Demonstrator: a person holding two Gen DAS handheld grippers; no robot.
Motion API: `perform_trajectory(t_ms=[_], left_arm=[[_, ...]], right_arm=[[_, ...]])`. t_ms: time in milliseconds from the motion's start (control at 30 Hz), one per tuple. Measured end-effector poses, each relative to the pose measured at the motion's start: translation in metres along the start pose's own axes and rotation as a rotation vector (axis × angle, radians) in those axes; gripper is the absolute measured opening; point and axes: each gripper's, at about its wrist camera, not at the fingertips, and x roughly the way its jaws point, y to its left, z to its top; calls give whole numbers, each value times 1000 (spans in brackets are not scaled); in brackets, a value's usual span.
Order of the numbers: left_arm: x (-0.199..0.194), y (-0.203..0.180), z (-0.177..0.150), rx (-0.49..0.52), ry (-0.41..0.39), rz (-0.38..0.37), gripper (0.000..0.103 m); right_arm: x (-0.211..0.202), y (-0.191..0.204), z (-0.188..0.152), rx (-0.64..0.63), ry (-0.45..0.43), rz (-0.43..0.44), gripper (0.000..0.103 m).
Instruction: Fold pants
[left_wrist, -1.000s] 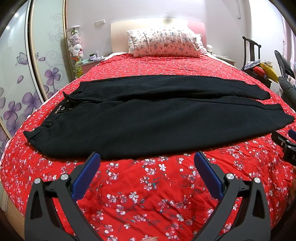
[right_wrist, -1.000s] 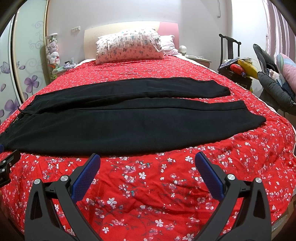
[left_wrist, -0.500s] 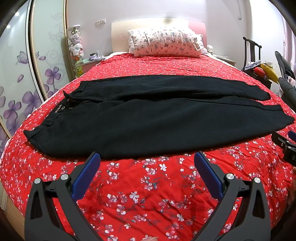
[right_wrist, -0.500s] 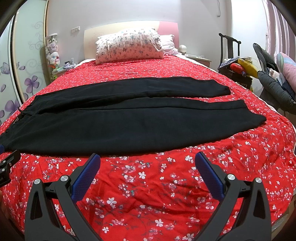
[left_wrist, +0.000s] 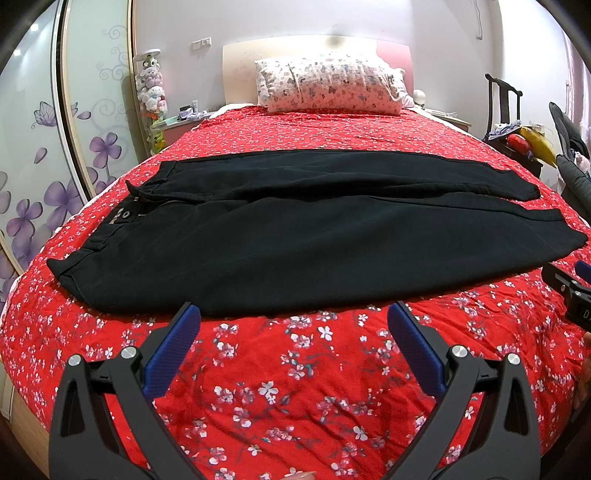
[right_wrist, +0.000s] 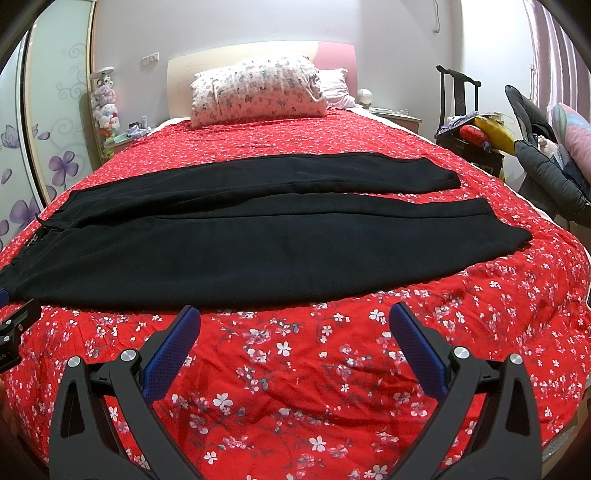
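Black pants lie flat across a red flowered bedspread, waistband at the left, both legs running to the right. In the right wrist view the same pants spread from the left edge to the hems at the right. My left gripper hovers open above the bedspread, just short of the pants' near edge. My right gripper is likewise open over bare bedspread in front of the near leg. Nothing sits between either pair of blue pads.
A patterned pillow leans on the headboard. A wardrobe with purple flowers stands left. A dark chair with toys and a pile of clothes stand right of the bed. A bedside shelf holds plush toys.
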Motion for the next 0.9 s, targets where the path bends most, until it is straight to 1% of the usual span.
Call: perform_trajectory(t_ms=[800,900], left_arm=[[-2,2,0,-3,1,-2,101],[-2,2,0,-3,0,0,101]], right_arm=[[1,-1,1,2,-1,1,102],[-8,-6,5,23,-18,17,102]])
